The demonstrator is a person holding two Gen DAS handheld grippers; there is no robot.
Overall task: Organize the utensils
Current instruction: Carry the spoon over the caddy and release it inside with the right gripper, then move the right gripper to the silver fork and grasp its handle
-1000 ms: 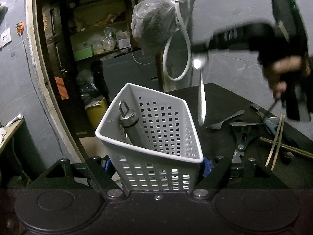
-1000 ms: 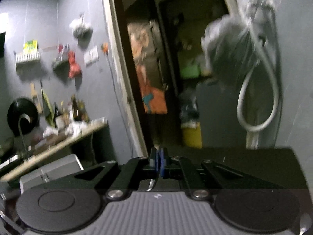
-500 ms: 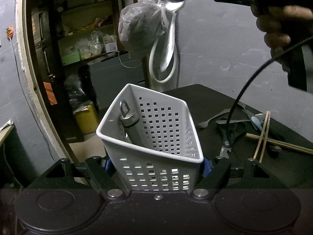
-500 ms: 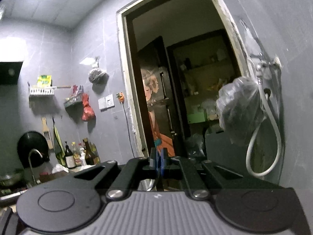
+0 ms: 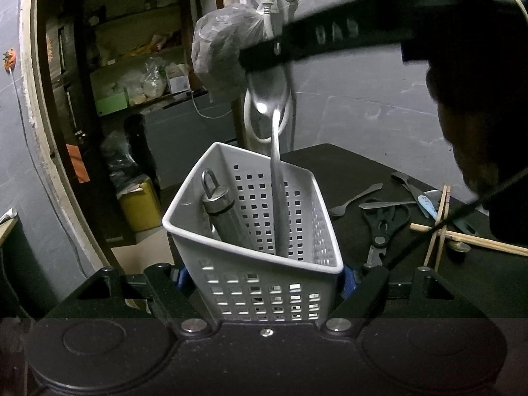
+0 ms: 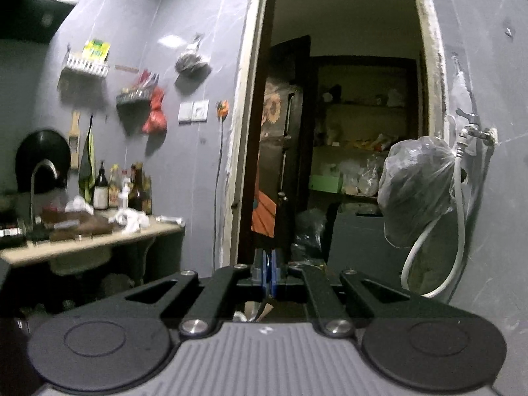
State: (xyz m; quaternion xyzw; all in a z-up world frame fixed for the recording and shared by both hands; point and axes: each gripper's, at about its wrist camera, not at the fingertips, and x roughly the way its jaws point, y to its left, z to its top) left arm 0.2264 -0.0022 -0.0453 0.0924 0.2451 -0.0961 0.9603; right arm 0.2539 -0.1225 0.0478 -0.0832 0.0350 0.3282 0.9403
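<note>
While my left claw [image 5: 264, 277] clamps the white caddy [image 5: 257, 231] between its blue-padded fingers, my right claw [image 5: 264, 54] hangs above that caddy with its tips pressed together on the bowl of a steel spoon [image 5: 275, 151], the handle already reaching down inside the caddy's right half. From the right wrist view I see only the blue pads closed on a sliver of metal, so the grip reads as firm. I judge the job roughly at its early middle: one item, a brushed metal cylinder with a hanging loop [image 5: 221, 208], already leans in the caddy's left side, the spoon is partly in but not yet released, and a fair pile waits on the dark counter [image 5: 379, 161] to the right of the caddy. That pile includes black-handled scissors [image 5: 382, 224], a small fork [image 5: 354, 198], another spoon [image 5: 404, 180], pale wooden chopsticks [image 5: 439, 224] crossed over each other, and a blue-handled piece I cannot identify. The caddy is moulded plastic, wedge-shaped, its walls punched with square holes and its rim smooth and rounded; the cutlery is polished and glinting, likely slippery against the pads; the counter surface looks matte black.
</note>
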